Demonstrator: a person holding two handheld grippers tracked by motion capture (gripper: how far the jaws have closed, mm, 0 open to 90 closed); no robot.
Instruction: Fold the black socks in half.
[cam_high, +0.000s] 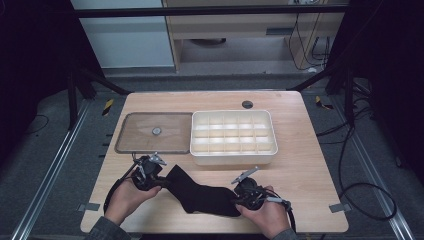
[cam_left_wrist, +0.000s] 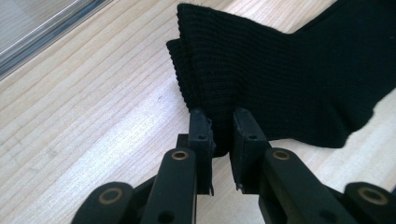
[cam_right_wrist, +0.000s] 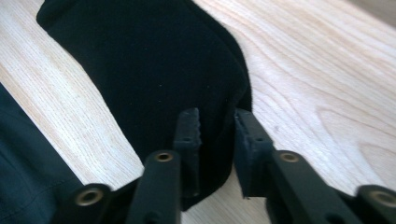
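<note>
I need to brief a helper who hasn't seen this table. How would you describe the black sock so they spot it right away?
On the wooden table, look at the near edge, in front of the white divided tray. The black sock lies stretched between the left hand-held gripper and the right hand-held gripper. It is the one soft, dark item there.

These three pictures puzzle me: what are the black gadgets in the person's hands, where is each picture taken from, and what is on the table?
No robot here: a person holds a hand-operated claw in each hand. The high view looks down on the wooden table. There the left claw and the right claw each grip one end of a black sock. The other two pictures come from small cameras riding on the claws, looking along their black jaws. In the left gripper view the jaws pinch the sock's ribbed cuff; in the right gripper view they close on its smooth toe end. Behind the sock sit a white tray divided into compartments and, to its left, a clear flat lid.
</note>
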